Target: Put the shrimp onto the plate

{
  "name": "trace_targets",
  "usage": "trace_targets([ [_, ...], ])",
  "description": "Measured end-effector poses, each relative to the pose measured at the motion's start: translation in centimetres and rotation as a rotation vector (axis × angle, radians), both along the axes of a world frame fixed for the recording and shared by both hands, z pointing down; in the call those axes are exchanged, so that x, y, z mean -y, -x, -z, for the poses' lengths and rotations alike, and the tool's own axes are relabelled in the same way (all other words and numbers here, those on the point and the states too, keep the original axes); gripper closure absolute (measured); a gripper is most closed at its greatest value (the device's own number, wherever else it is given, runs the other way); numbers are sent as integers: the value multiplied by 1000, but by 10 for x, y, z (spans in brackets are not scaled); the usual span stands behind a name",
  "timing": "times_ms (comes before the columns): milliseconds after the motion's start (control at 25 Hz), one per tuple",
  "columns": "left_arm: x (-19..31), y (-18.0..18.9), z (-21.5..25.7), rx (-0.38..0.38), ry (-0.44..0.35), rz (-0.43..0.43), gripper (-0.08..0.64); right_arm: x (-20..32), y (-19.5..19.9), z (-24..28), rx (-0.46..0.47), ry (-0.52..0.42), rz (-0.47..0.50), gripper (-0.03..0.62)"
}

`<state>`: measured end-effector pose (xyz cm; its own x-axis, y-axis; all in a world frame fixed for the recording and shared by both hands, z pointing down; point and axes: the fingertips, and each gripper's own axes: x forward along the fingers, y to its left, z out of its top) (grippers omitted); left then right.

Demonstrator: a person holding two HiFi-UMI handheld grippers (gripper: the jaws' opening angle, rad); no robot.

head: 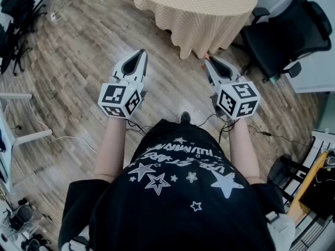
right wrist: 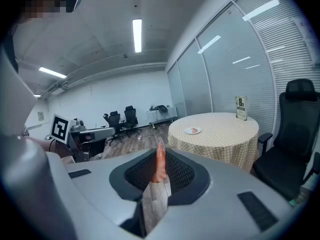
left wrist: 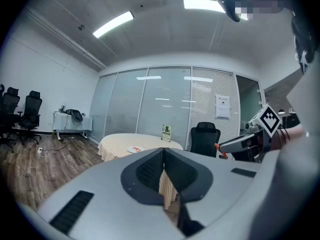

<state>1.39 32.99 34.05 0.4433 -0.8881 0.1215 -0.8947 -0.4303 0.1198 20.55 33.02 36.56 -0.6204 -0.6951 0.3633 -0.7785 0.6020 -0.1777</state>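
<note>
Shrimp (right wrist: 160, 160): clamped upright between the right gripper's jaws, tip poking out past them
Right gripper (head: 210, 63): closed on the shrimp, in the air over the floor (head: 78, 51)
Left gripper (left wrist: 163, 154): jaws together, nothing between them
Plate (right wrist: 192, 130): on the round table (right wrist: 225, 134), well apart from both grippers, something red on it
Done: pickup, as I judge it
Left: carry to the table, lower over the plate, release
</note>
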Motion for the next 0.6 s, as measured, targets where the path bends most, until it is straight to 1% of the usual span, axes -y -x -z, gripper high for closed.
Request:
trace_targets([
  [360, -20, 3, -6, 5, 23, -15, 551, -16, 15, -5, 5, 23, 16, 532],
  [600, -31, 6, -19, -8, 51, -9, 552, -27, 21, -15, 1, 46, 23, 532],
])
